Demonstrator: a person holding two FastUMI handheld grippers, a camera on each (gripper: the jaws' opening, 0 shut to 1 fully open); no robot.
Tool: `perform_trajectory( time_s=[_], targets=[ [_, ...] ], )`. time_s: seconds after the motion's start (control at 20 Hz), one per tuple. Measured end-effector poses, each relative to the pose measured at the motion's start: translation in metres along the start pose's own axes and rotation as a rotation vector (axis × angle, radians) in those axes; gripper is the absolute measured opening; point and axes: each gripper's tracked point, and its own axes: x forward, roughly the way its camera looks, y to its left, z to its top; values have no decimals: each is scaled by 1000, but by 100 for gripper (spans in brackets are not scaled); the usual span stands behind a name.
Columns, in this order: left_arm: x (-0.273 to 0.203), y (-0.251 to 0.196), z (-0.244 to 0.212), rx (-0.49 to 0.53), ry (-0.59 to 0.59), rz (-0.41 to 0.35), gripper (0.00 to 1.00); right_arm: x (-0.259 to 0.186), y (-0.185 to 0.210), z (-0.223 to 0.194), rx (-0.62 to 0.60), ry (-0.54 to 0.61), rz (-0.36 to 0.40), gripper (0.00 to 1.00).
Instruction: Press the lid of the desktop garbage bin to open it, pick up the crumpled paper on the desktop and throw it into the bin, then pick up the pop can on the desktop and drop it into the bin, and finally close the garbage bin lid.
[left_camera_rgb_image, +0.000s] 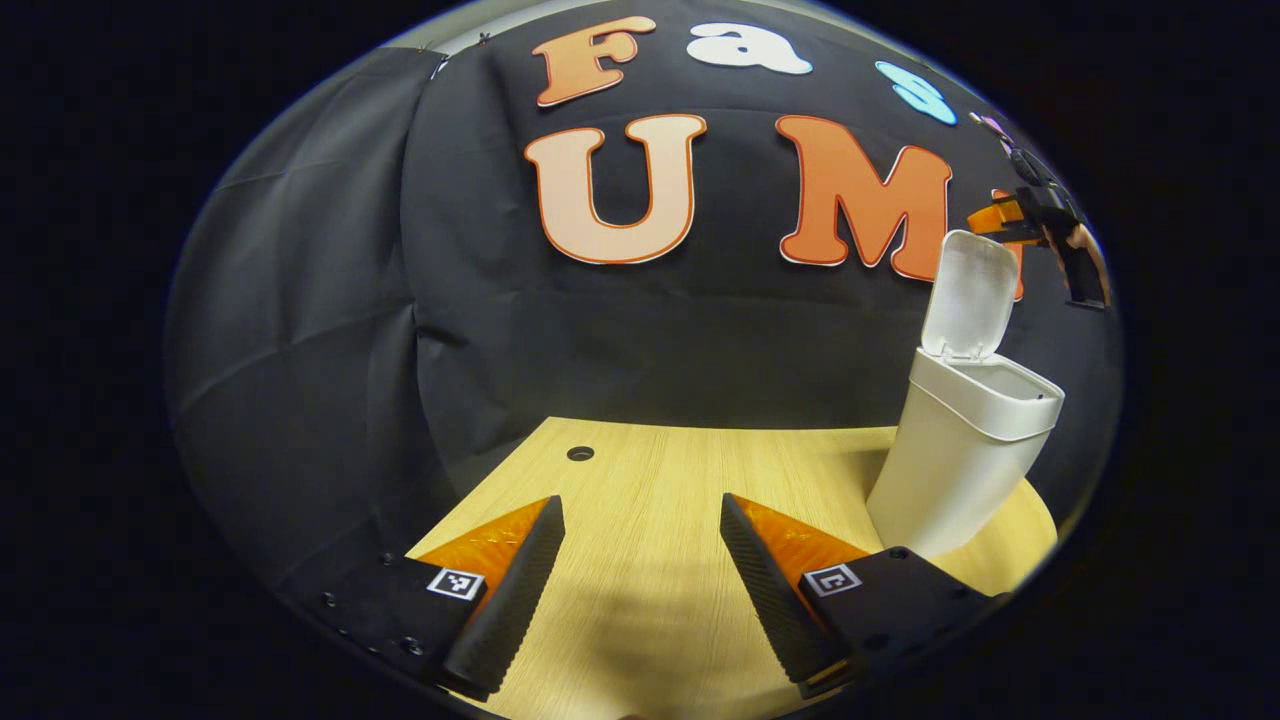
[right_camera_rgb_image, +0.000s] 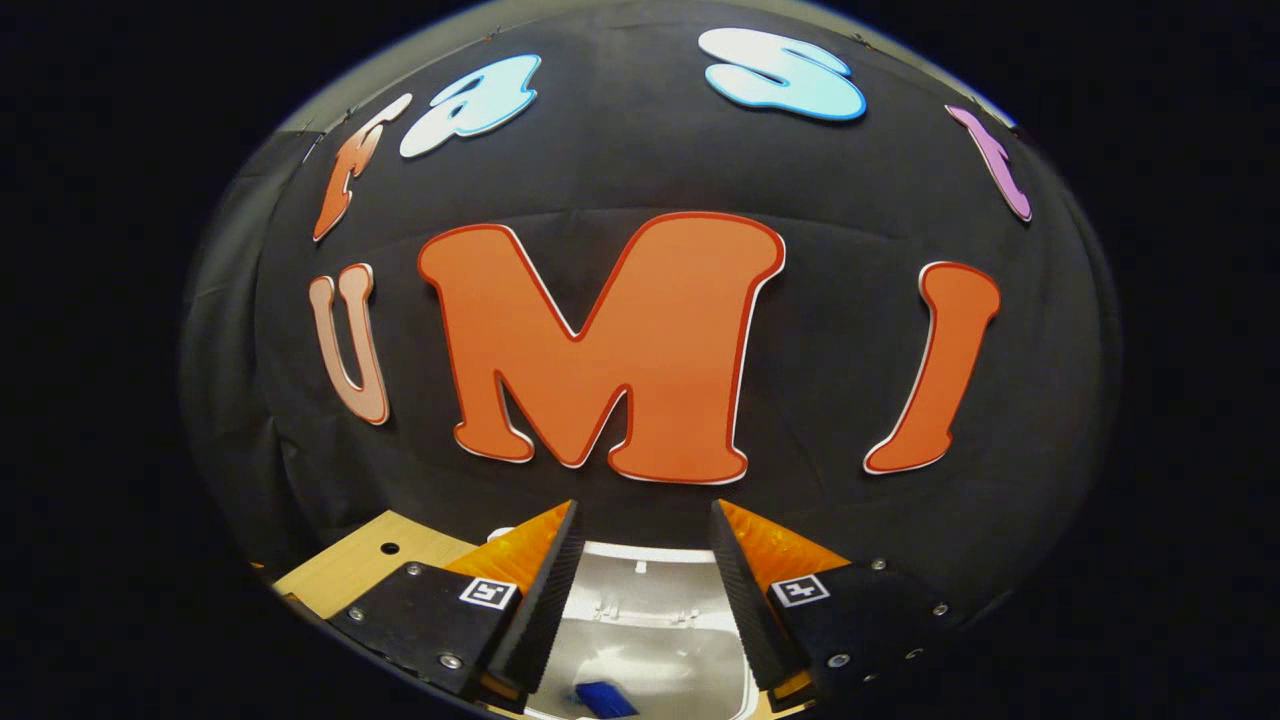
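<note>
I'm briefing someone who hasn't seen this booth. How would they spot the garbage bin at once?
Start at the light wooden table in front of the black cloth wall. On its right side, in the left gripper view, stands the white garbage bin, tall and slightly tapered. Its hinged lid stands raised, leaving the top open.

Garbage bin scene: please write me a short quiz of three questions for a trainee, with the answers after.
1. True or false: the lid of the garbage bin stands open.
2. Which gripper is above the bin's opening? A) left gripper B) right gripper C) neither
3. Fill the gap: in the right gripper view, a ____ object lies inside the bin.

Key
1. True: the lid is tilted up behind the opening.
2. B: the right gripper view looks down between open fingers into the bin; the left gripper hovers open over the wooden table, beside the bin.
3. Blue.
</note>
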Motion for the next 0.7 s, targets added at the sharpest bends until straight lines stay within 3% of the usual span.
perform_trajectory(
  time_s=[0.25,0.7],
  targets=[
    [-2,-7,1,8,-4,-24,100,-14,7,-48,-80,112,-5,78],
    [-3,-11,-9,39,10,-40,100,-34,18,-104,-11,223,6,79]
  ],
)
